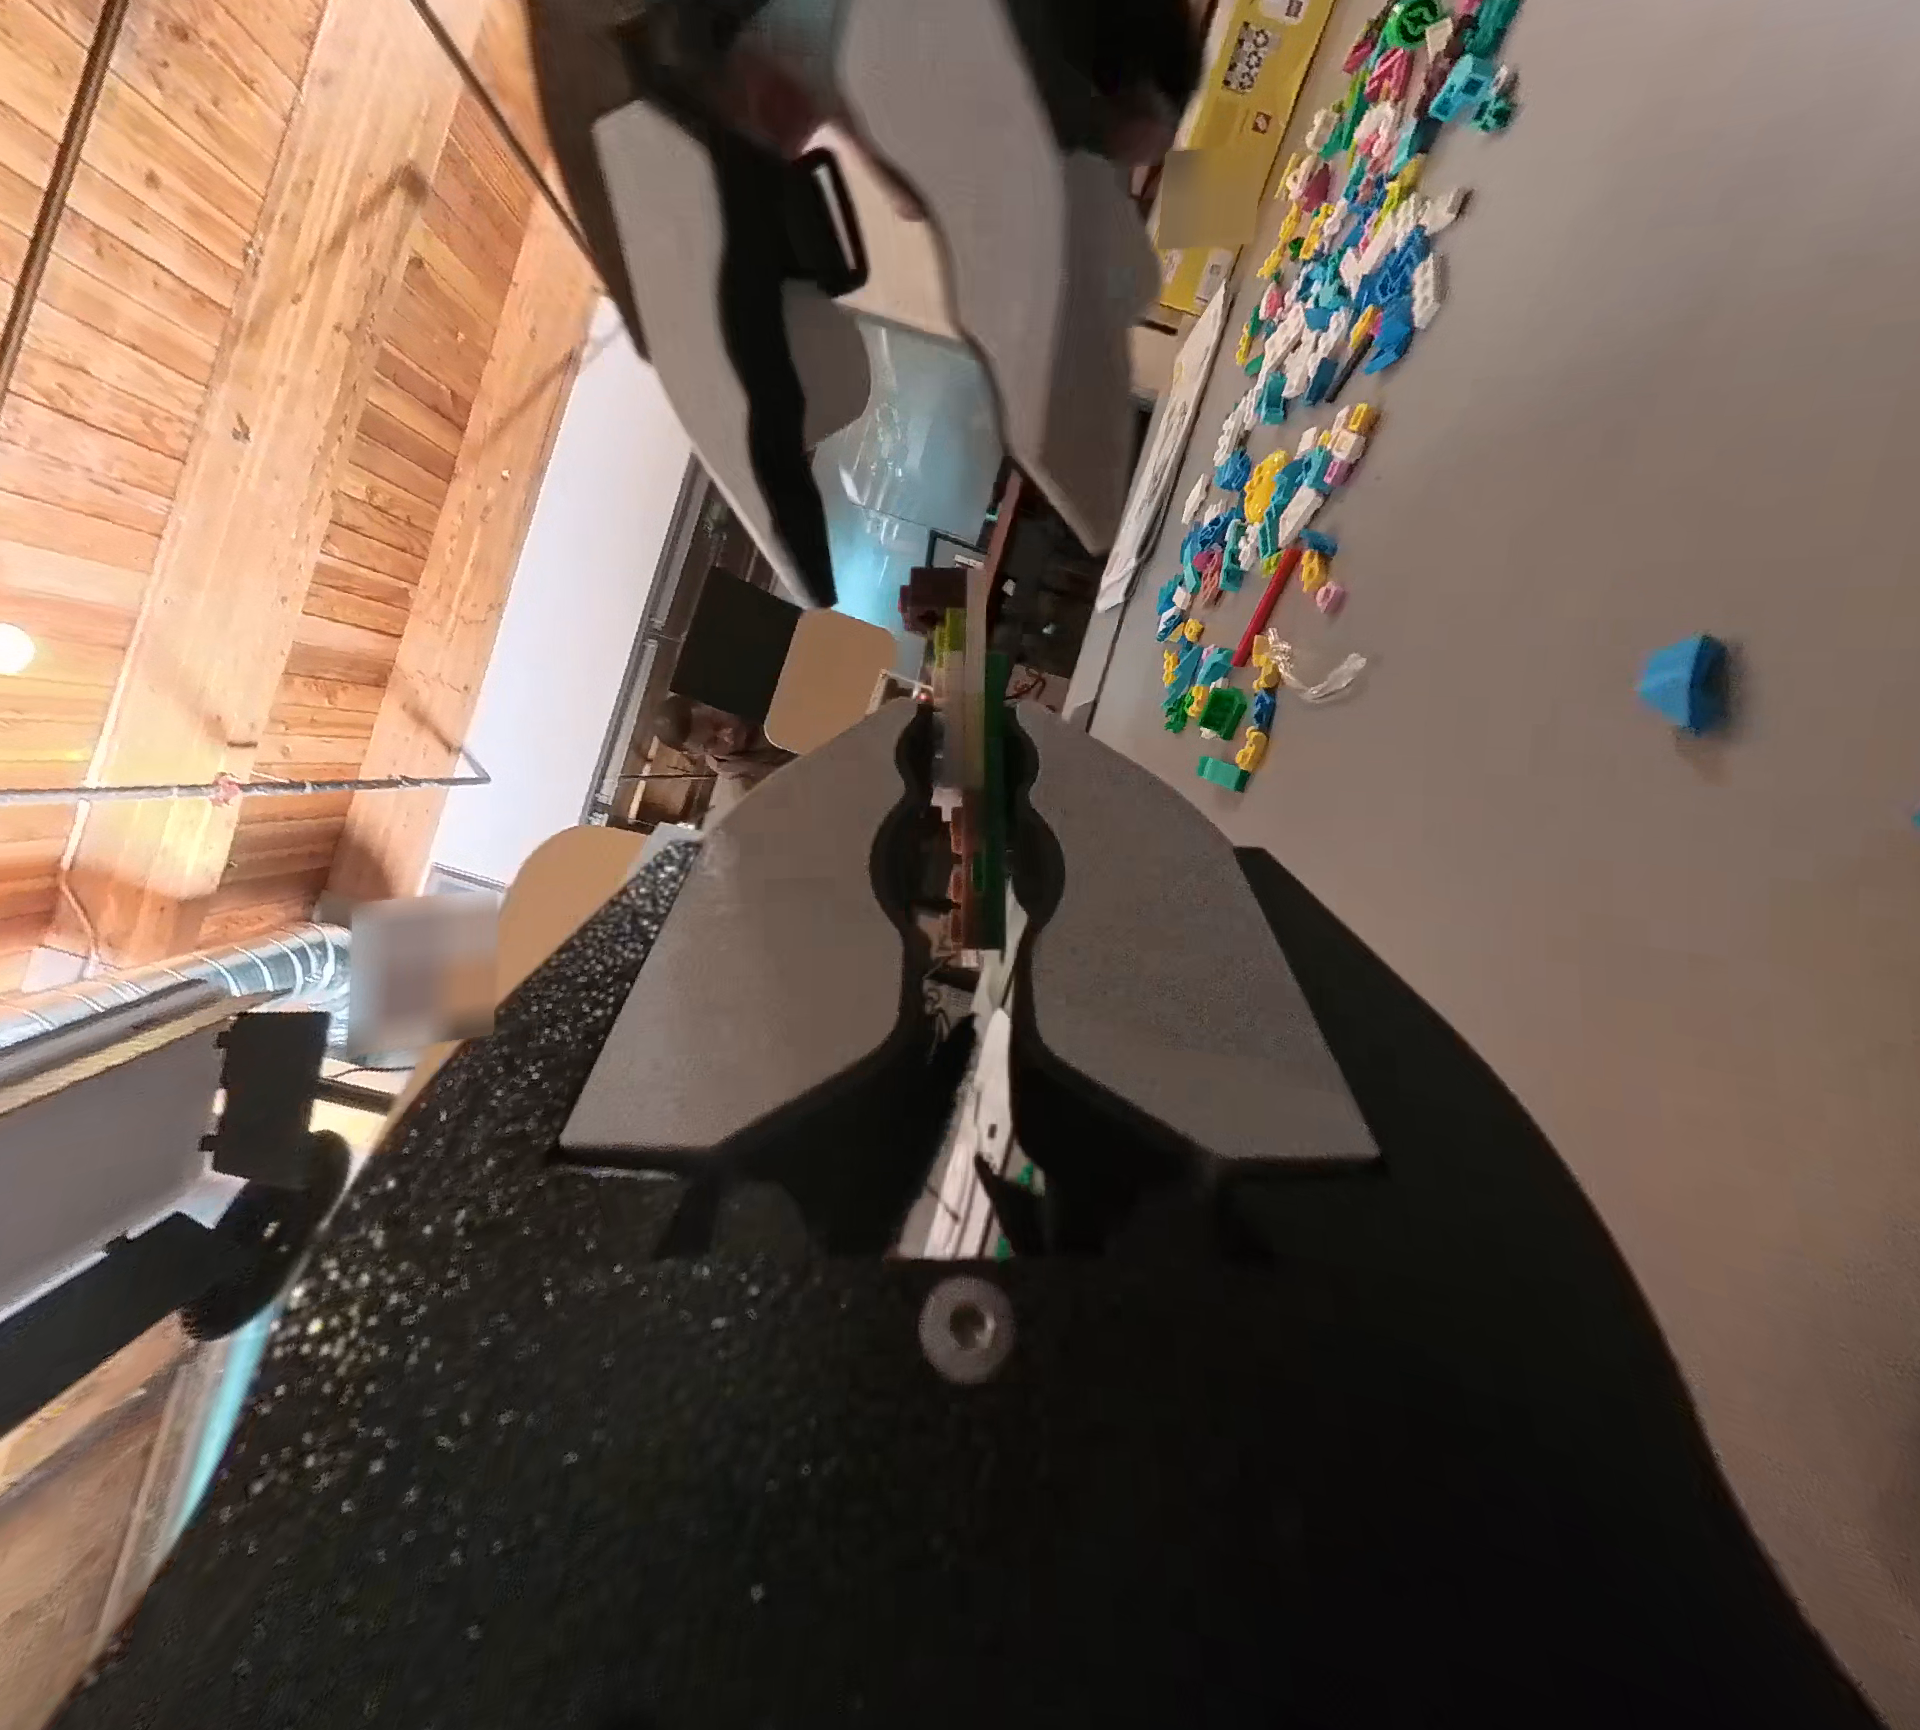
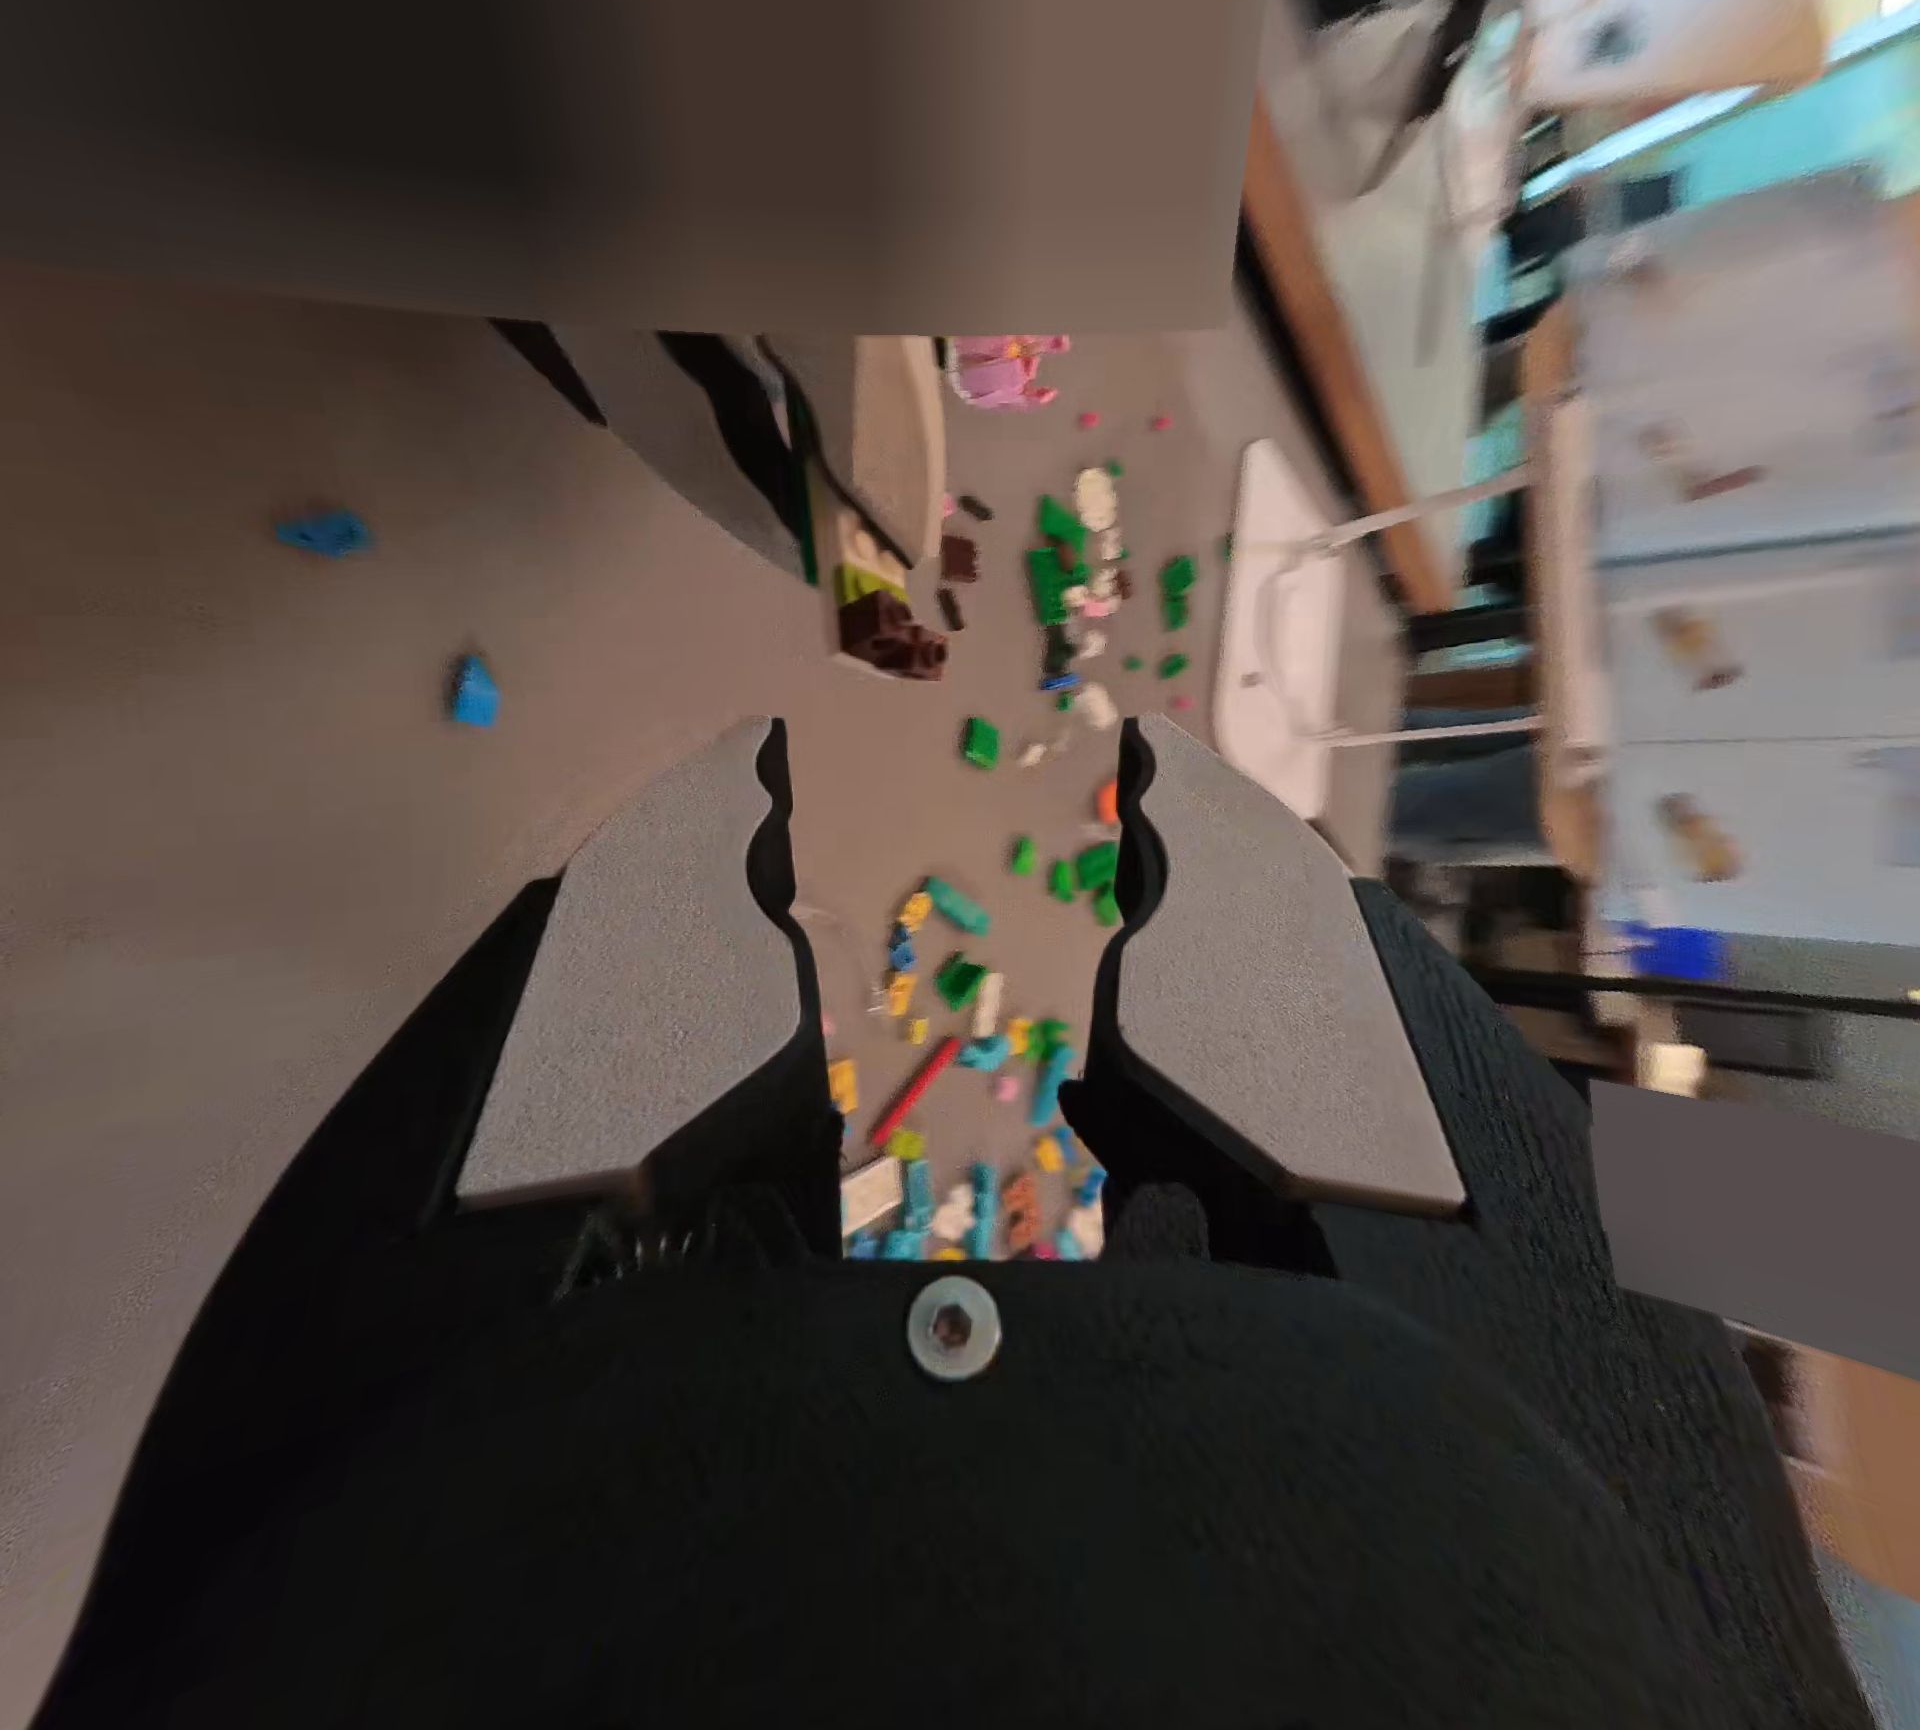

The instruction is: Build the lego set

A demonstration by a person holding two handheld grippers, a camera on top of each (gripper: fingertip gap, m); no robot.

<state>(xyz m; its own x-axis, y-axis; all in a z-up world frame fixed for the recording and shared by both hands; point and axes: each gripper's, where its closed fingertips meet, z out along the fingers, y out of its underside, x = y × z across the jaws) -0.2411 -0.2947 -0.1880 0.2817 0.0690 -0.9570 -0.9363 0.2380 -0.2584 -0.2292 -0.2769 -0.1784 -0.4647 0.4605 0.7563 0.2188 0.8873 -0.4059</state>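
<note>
My left gripper is shut on a partly built lego piece, a thin green plate with brown and lime bricks on it, held edge-on in the air above the table. The same build shows in the right wrist view, sticking out of the left gripper's fingers. My right gripper is open and empty, a little short of that build. In the left wrist view the right gripper hangs open just beyond the build. Loose bricks lie spread on the grey table.
A yellow lego box lies at the table's far edge. A blue piece lies apart from the pile. Green and multicoloured loose bricks cover the table under the right gripper, and two blue pieces lie to the left. A white tray sits beside them. Only a small space, under 4 cm, lies between the two pairs of fingers.
</note>
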